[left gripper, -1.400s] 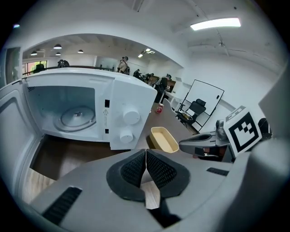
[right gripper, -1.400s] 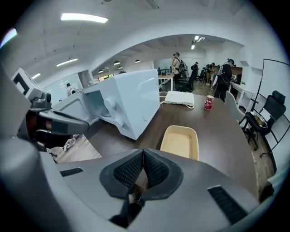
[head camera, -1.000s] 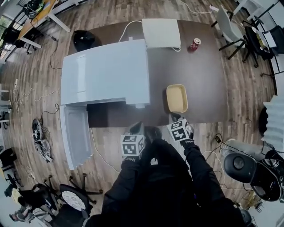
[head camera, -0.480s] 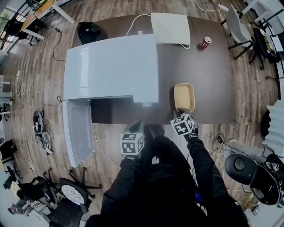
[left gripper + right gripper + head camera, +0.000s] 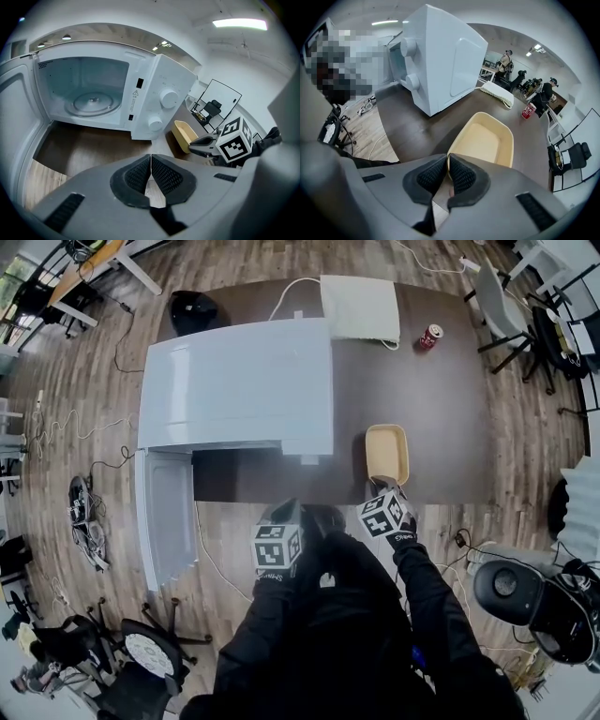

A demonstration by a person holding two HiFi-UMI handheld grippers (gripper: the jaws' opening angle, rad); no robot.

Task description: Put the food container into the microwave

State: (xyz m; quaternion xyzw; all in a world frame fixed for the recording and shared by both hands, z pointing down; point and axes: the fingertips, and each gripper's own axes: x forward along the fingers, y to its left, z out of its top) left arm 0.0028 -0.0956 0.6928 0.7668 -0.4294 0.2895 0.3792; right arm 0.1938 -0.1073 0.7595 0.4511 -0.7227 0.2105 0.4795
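The white microwave [image 5: 239, 385] stands on the dark table with its door [image 5: 169, 521] swung open to the left; its empty chamber and glass plate [image 5: 91, 101] show in the left gripper view. The pale yellow food container [image 5: 386, 454] rests on the table to the right of the microwave. My right gripper [image 5: 375, 487] is at the container's near end, and its jaws are shut on the near rim [image 5: 450, 157]. My left gripper [image 5: 290, 512] hovers off the table's front edge, facing the open chamber. It is shut with nothing between its pads [image 5: 140, 176].
A red can [image 5: 431, 336] and a white folded pad [image 5: 358, 307] lie at the table's far side. A black object [image 5: 192, 310] sits behind the microwave. Bare brown tabletop [image 5: 441, 418] stretches around the container. Chairs and cables surround the table.
My right gripper has moved forward from just short of the container to its near rim. The left gripper has hardly moved.
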